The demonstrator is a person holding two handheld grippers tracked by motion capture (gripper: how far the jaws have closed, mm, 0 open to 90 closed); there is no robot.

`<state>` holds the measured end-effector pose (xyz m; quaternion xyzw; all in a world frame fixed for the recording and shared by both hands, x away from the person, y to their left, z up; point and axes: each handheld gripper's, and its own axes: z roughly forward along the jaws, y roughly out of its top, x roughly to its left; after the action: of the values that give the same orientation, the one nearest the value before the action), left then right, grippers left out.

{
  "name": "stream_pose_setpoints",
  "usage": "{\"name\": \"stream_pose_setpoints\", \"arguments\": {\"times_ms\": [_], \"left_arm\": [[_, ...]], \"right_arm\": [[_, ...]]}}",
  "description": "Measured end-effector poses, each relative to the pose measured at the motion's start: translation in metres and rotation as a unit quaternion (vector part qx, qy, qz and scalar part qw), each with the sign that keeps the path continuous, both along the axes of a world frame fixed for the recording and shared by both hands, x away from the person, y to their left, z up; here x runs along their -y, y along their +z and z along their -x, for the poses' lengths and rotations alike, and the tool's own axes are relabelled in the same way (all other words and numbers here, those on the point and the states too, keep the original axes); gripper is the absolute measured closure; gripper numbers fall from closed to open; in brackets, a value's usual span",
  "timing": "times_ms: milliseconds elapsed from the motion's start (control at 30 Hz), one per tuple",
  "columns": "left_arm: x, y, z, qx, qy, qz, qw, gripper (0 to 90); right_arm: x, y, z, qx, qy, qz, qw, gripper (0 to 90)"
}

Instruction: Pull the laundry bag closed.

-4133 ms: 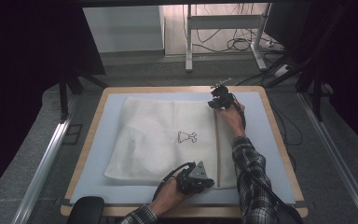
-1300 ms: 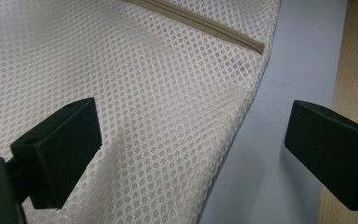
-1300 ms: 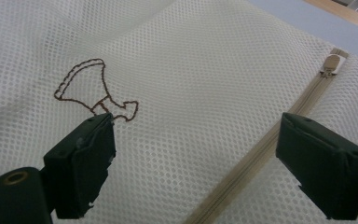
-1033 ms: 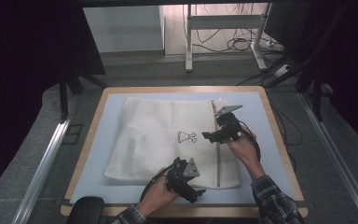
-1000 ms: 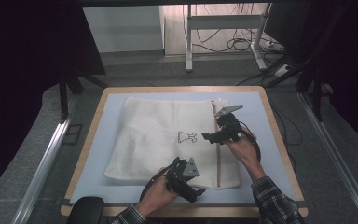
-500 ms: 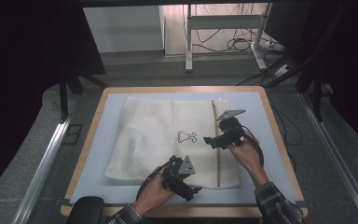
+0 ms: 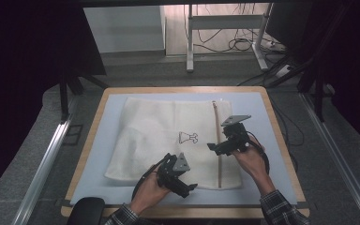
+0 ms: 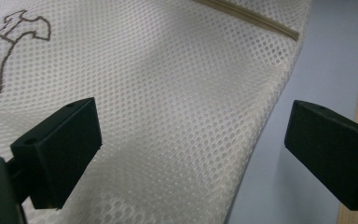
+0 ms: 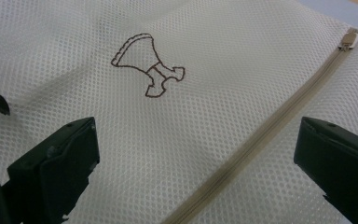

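mesh bag (image 7: 168, 140) | flat | zipper (image 7: 217, 140) runs near-to-far | pull at far end

A wood-edged table (image 7: 99, 108) carries a pale blue mat (image 7: 258, 108). A white mesh bag (image 7: 154, 126) lies flat on the mat, its zipper (image 7: 215, 126) toward the right.

Bare blue mat (image 7: 98, 154) around the mesh bag (image 7: 159, 136); nothing upright on it.
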<state>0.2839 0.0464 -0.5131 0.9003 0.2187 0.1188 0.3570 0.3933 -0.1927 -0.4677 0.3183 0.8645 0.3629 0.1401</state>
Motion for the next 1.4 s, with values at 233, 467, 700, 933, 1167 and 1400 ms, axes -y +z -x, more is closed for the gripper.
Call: {"name": "stream_pose_setpoints", "arguments": {"times_ms": [233,467,700,933,1167,1400], "left_arm": [[-0.008,0.003,-0.001,0.002,0.008,0.000,1.0000,3.6],[-0.016,0.004,-0.002,-0.001,0.026,0.014,0.9996,3.6],[-0.028,0.006,-0.002,-0.001,0.035,0.016,0.9992,3.6],[-0.041,0.008,0.000,0.003,0.049,0.018,0.9986,3.6],[-0.057,0.008,0.003,0.003,0.065,0.018,0.9978,3.6],[-0.070,0.010,0.007,0.007,0.079,0.022,0.9966,3.6]], "right_arm": [[0.006,0.004,0.009,0.005,0.002,-0.005,1.0000,0.1],[0.009,0.009,0.019,0.020,0.003,-0.010,0.9997,0.1],[0.012,0.008,0.026,0.028,0.004,-0.006,0.9996,0.1],[0.015,0.005,0.034,0.026,0.006,-0.005,0.9996,0.1],[0.020,0.002,0.045,0.019,0.008,-0.010,0.9997,0.3],[0.026,0.001,0.058,0.031,0.011,-0.012,0.9994,0.3]]}}
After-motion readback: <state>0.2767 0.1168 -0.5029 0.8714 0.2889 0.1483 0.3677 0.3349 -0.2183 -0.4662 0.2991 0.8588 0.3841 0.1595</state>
